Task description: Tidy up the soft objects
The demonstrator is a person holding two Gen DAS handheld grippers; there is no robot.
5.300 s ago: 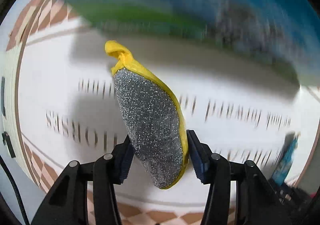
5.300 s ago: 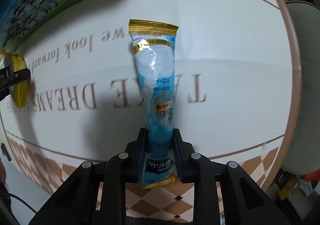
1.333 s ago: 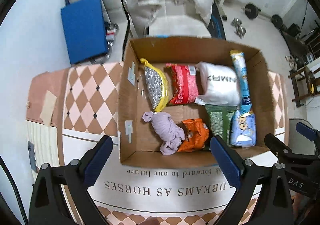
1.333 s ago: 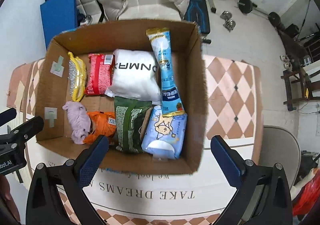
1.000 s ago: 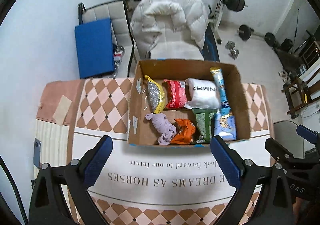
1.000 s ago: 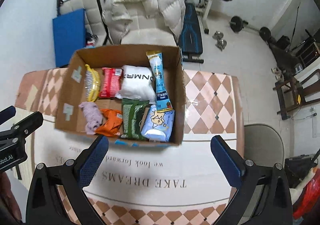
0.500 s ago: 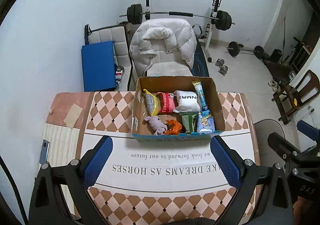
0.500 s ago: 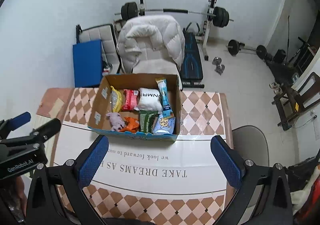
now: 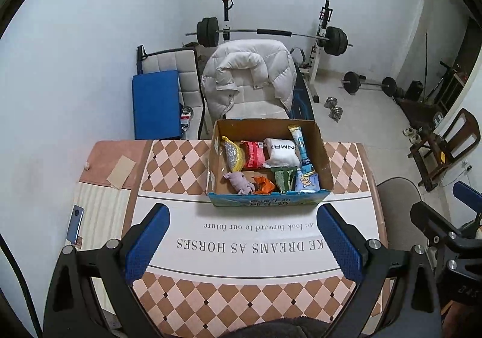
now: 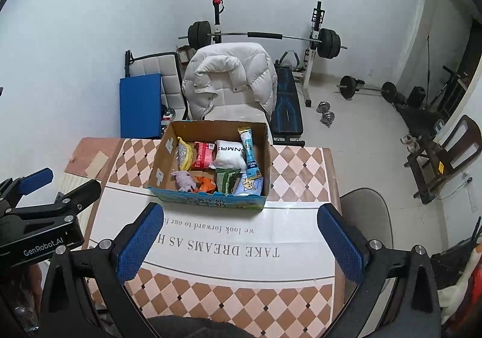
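Note:
A cardboard box (image 9: 327, 166) stands at the far side of the table; it also shows in the right wrist view (image 10: 156, 162). It holds several soft items: a yellow and silver scrubber (image 9: 231, 153), a red packet (image 9: 254, 154), a white pouch (image 9: 281, 153), a blue stick pack (image 9: 302, 150), a purple cloth (image 9: 239, 183), an orange bag (image 9: 263, 184), a green bag (image 9: 283, 177) and a light blue pack (image 9: 307, 183). My left gripper (image 9: 241, 244) is open and empty, held high and well back from the box. My right gripper (image 10: 241, 241) is open and empty too.
The table (image 9: 180, 163) carries a checked cloth with a white printed band. A phone (image 9: 75, 223) lies at its left edge. Behind the table stand a chair with a white jacket (image 9: 250, 79), a blue mat (image 9: 156, 103) and a barbell rack (image 9: 271, 34). A grey chair (image 10: 366, 214) stands to the right.
Both grippers let go of the scrubber and the stick pack, which now lie in the box. Both have since pulled up and back, so the box looks smaller.

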